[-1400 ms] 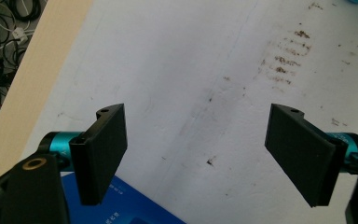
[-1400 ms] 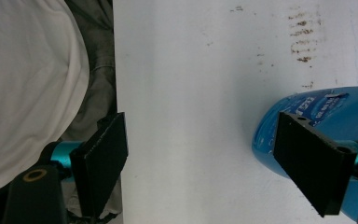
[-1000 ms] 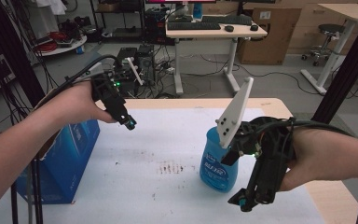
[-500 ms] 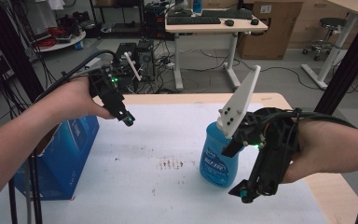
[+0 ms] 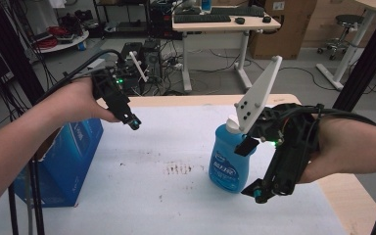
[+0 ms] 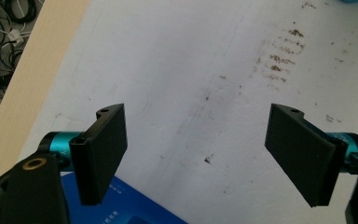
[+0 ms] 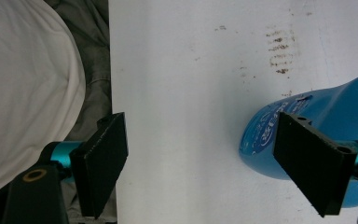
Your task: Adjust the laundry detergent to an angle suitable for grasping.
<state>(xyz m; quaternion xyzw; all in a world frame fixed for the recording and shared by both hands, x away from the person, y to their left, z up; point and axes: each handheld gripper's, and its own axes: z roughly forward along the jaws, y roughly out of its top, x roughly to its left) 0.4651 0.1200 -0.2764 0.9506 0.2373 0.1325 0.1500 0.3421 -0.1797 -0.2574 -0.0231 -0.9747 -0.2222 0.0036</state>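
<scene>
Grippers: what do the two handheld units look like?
Both are black, each with two flat black jaws on teal mounts. The left gripper trails a black cable and shows a green light. The right gripper carries a white three-cornered plate with black dots. Forearms are bare.

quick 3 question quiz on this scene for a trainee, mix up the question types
1. True or false: the right gripper is clamped on the blue bottle.
2. Multiple choice: the blue box stands at the table's (a) left edge, under the person's left forearm, (b) far right corner, (c) middle, on the brown stains.
3. Fill in: the left gripper has its jaws ____ above the white table.

Key
1. False: in the right gripper view the jaws stand wide apart, with the bottle beside one jaw and not between them.
2. a
3. Open: in the left gripper view nothing lies between them.
</scene>
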